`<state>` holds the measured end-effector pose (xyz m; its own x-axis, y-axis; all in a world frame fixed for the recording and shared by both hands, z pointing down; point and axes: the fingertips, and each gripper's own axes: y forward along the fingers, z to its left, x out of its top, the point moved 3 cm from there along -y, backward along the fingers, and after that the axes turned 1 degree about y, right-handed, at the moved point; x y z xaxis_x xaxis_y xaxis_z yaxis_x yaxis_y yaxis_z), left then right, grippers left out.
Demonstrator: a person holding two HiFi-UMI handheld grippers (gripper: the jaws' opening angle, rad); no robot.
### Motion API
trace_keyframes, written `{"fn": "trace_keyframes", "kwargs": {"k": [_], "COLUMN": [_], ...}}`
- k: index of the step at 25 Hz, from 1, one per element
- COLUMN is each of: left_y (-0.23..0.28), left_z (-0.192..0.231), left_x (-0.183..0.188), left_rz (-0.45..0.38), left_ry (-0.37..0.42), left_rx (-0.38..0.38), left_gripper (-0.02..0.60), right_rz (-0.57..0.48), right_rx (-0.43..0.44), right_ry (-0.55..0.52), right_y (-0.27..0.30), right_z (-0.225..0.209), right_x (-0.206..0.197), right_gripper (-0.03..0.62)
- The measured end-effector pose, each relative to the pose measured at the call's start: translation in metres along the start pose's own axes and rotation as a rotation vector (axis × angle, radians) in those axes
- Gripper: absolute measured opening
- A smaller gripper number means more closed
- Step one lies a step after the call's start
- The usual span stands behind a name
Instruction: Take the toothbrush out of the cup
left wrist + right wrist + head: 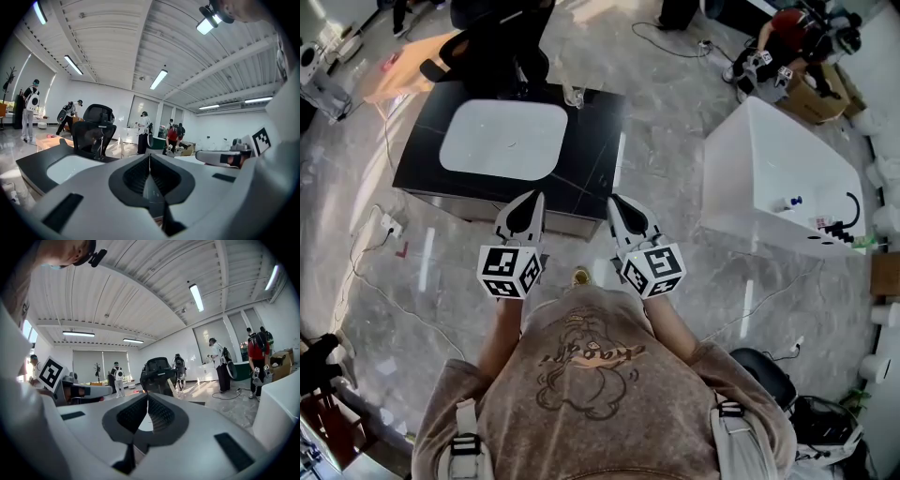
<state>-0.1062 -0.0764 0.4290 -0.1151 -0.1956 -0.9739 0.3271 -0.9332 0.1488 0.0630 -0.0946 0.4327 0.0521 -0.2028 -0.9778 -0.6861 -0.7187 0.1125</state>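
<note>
At the far edge of the bench (598,155), the small clear cup (574,95) was too small to show what it held, and the black chair (492,42) behind it ran off the picture's top edge.

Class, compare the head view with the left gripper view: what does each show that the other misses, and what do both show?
Only the head view: the wearer's beige printed sweatshirt and a white power strip. Only the left gripper view: the ribbed white ceiling with long strip lights, and the left gripper's jaws shut on nothing. Both: the black countertop with its white rectangular basin, and the black office chair behind it.
</note>
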Motion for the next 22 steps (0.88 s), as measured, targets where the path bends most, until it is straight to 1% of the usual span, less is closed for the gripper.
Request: {"fn": "trace_keyframes", "kwargs": {"k": [5,10,13,22], "left_y": [0.026,0.049,0.066,0.119], "left_z": [0.009,0.018,0.028,0.051], "left_x": [0.009,0.020,0.026,0.043], "left_rz": [-0.008,-0.012,-0.017,-0.012], "left_ry": [0.008,0.025,0.038,0.037], "left_rx": [0.016,0.005,-0.013,-0.101], "left_gripper": [0.017,0.017,0.017,0.017], "right_rz": [-0.006,-0.005,-0.008,-0.028], "right_rx": [0.008,-0.008,-0.021,-0.070], "right_ry": [0.002,0.014,0.014,0.015], "right_y": [0.022,0.040,0.054,0.102], "right_z": [-0.022,-0.040,-0.047,-0.070], "right_x": [0.010,0.012,0.015,0.029], "right_gripper": [0.020,0.020,0.020,0.020]}}
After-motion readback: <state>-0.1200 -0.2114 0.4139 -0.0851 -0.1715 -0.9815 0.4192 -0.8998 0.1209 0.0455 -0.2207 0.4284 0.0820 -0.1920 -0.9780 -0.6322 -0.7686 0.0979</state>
